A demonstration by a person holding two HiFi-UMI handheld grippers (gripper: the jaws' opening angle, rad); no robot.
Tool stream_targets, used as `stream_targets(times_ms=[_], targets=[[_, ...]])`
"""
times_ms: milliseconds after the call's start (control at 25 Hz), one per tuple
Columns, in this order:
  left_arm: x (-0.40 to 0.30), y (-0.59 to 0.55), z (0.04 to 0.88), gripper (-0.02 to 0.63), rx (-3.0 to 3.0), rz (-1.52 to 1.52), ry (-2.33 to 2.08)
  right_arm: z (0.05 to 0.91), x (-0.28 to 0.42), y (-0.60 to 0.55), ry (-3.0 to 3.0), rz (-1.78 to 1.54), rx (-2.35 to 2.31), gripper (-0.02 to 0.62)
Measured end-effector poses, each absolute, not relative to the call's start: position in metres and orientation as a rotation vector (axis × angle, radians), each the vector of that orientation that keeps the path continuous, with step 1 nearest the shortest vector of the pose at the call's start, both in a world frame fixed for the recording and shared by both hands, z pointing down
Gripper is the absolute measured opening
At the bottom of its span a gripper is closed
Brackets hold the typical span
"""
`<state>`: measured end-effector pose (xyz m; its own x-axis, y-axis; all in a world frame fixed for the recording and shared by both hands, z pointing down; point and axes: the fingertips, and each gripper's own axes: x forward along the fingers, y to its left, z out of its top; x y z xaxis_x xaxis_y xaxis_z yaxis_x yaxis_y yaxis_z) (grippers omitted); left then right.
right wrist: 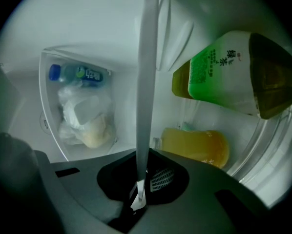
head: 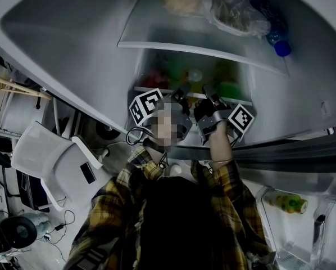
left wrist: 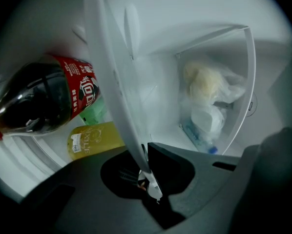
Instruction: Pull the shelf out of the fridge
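Note:
The shelf is a thin white-edged plate. Its front edge (left wrist: pixel 112 72) runs up through the left gripper view and, as the shelf edge (right wrist: pixel 147 82), through the right gripper view. My left gripper (left wrist: pixel 145 172) is shut on that edge, the rim pinched between its dark jaws. My right gripper (right wrist: pixel 141 179) is shut on the same edge further along. In the head view both the left gripper (head: pixel 182 91) and the right gripper (head: pixel 208 93) reach side by side into the open fridge, marker cubes facing outward.
A cola bottle (left wrist: pixel 43 101), a yellow bottle (left wrist: pixel 90 140) and a green tea bottle (right wrist: pixel 234 72) lie on one side of the held edge. On the other side is a glass shelf (head: pixel 173 45) with plastic bags (head: pixel 232 13) and a blue-capped bottle (head: pixel 280 46). A white chair (head: pixel 50 162) stands left.

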<state>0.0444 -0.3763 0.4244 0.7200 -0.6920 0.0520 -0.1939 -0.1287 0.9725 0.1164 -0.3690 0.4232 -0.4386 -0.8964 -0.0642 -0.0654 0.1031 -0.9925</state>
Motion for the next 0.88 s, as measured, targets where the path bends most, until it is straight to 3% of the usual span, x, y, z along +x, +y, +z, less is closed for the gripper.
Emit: stream_targets(times_ms=[880], targets=[[0.041,-0.341,0.425,0.032,1.696,-0.480,-0.702,0.423,0.111,-0.334,1.666,-1.418,-0.966,0.029]])
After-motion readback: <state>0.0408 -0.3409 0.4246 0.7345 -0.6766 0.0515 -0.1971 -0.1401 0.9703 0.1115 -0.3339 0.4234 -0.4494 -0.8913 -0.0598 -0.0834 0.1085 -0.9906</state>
